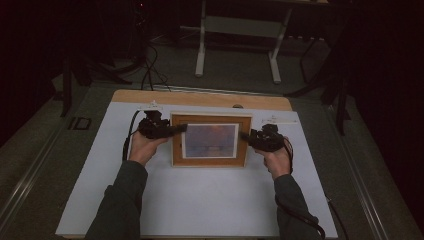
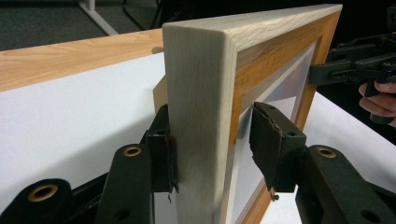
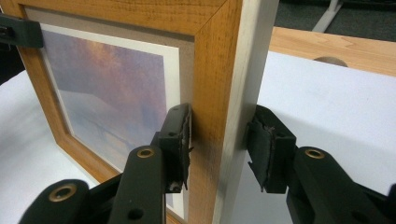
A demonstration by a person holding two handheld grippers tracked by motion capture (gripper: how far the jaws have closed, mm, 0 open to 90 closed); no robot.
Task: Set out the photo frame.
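Note:
A wooden picture frame with a bluish sunset print stands upright at the back middle of the white sheet. My left gripper straddles its left edge. In the left gripper view the frame stands between the jaws of the left gripper: the rear pad touches the pale side, and the front pad stands clear of the face. My right gripper straddles the right edge. In its own view the right gripper has one pad on the frame's front and the other just off the back.
The white sheet covers a wooden table whose bare strip runs along the back. A small round hole lies in that strip behind the frame. Beyond stand a white table's legs and floor cables. Free sheet lies in front.

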